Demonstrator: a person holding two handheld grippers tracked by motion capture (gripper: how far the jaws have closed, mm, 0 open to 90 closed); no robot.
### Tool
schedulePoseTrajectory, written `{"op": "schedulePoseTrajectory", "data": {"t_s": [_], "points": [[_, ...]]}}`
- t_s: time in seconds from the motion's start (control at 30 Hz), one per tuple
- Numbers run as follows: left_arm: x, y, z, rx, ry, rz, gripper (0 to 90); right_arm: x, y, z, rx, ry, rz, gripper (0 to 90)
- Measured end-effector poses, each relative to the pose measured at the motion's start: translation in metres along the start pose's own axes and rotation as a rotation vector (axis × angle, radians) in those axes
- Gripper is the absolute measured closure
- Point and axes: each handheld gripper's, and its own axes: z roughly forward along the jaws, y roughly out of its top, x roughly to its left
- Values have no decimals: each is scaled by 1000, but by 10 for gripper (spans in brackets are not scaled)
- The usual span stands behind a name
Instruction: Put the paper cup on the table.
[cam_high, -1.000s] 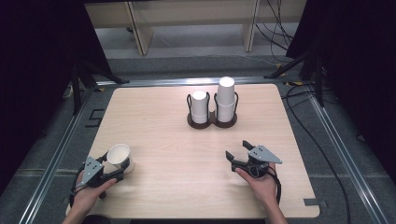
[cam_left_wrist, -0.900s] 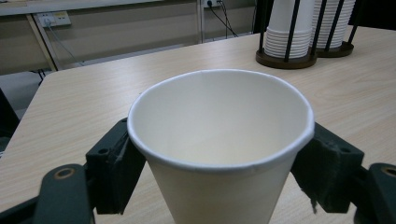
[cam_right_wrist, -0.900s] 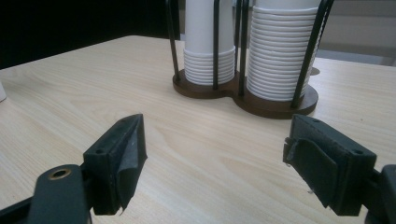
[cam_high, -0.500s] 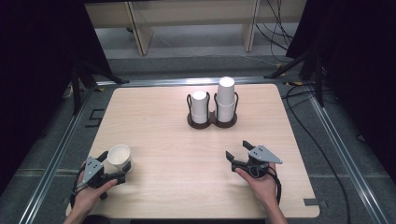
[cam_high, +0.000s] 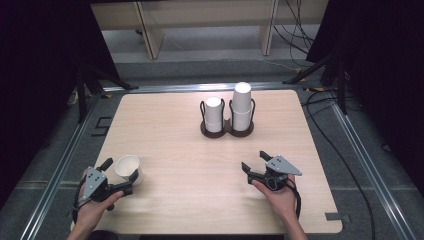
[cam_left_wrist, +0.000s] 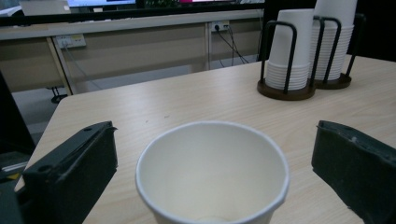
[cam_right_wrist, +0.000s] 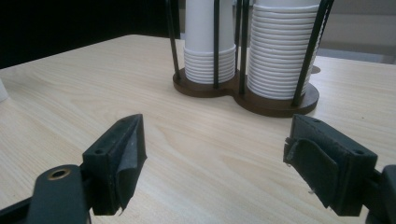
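Pale wood table (cam_high: 190, 165), paper cup (cam_high: 128, 168) upright, dark curtained room

White paper cup (cam_high: 128, 168) (empty, upright) on the table's near-left corner

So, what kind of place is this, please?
Probably a lab or office test bench: a wooden table on a metal frame, loose cables on the floor, and desks with a wall socket behind.

Grey floor (cam_high: 200, 70), black curtains (cam_high: 40, 75), pale wooden shelving (cam_high: 200, 20) behind.
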Motion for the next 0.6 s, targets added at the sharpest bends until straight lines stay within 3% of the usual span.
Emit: {"op": "schedulePoseTrajectory", "data": {"t_s": [0.03,0.13,0.2,0.37,0.57,0.6], "points": [[-1,1,2,-26,-10,0,0,0,0,0,-1,0,-7,203],[-8,7,3,-41,-31,4,0,-2,1,-1,5,-15,-42,203],[-13,12,3,-23,-51,16,0,-2,-1,1,-20,-10,-29,203],[-27,18,17,-63,-112,19,0,-2,-1,1,-22,-13,-30,202],[-50,24,32,-29,-183,45,1,-3,-1,0,-16,-12,-35,202],[-53,24,35,-34,-193,46,2,-2,-2,0,-16,-3,-10,202]]}}
